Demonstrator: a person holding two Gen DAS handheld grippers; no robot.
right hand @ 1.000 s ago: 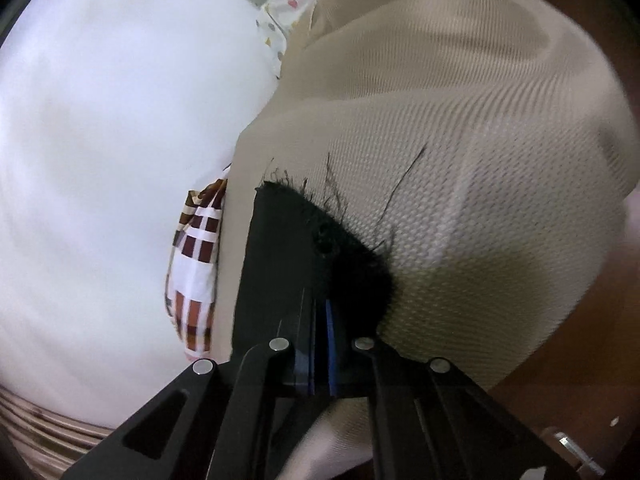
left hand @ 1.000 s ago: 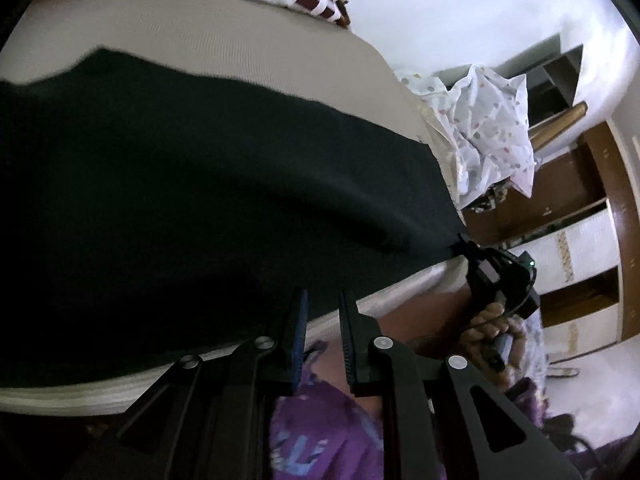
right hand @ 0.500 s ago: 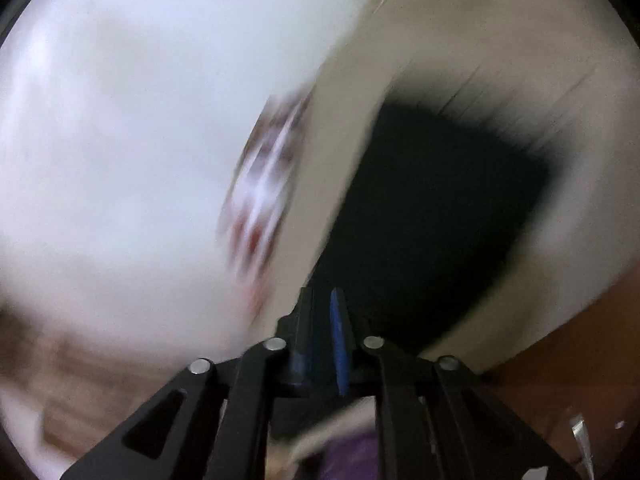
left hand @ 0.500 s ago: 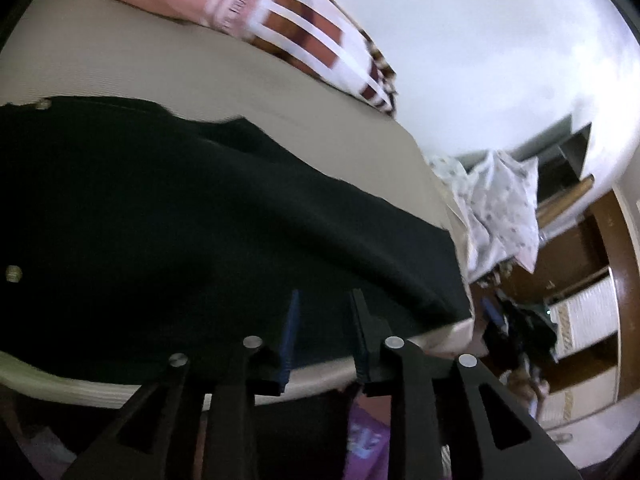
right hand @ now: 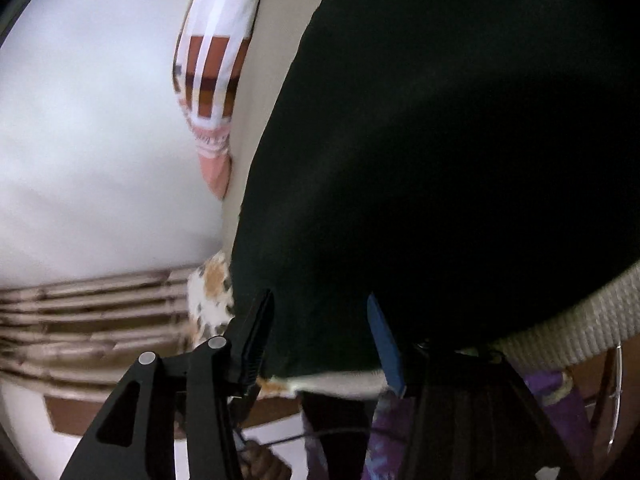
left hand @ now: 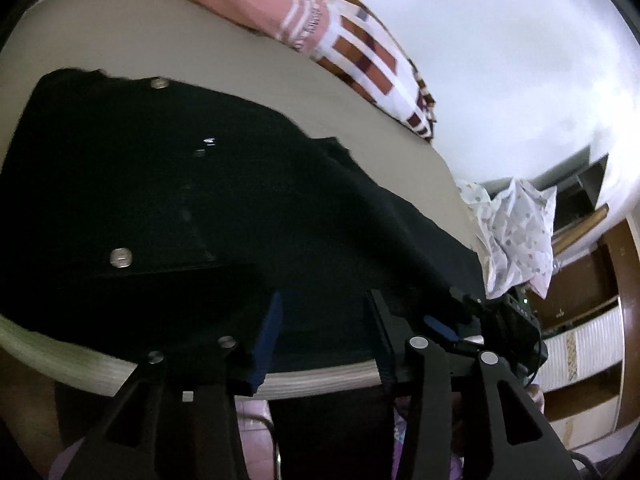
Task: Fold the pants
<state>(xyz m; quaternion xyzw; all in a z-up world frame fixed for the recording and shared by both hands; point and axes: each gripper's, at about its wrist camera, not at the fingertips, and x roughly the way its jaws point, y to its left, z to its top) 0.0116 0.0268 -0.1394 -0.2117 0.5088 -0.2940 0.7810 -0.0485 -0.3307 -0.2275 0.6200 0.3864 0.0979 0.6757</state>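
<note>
Beige woven fabric covers the mattress (left hand: 248,92), the biggest thing out here, and everything else is placed off it. Spread black across the mattress top lie the pants (left hand: 168,200), flat, reaching right down to the mattress's near edge, with silver buttons showing on the waist end in the left wrist view. In the right wrist view the pants (right hand: 440,152) fill most of the frame, their near corner lying at the ribbed edge of the mattress (right hand: 568,332).

Behind the mattress, against the white wall (left hand: 500,60), lies a checked blanket (left hand: 352,48) in brown, white and pink, touching the far side of the mattress top. Past the mattress's right end, a spotted white cloth (left hand: 516,236) hangs bunched up, and beyond that stands a wooden cabinet (left hand: 588,280); what its shelves hold is too small to tell.

Now the tools. Left gripper (left hand: 324,336) sits at the near edge of the mattress, jaws spread wide, pants fabric lying between them but nothing pinched. Right gripper (right hand: 320,336) is likewise wide apart at the pants' near corner, fabric in the gap, no grip on it. From the left wrist view, the right gripper (left hand: 452,316) shows at the pants' right end by the mattress corner, hand behind it. Below the mattress edge, purple patterned clothing (right hand: 548,400) of the person shows.
</note>
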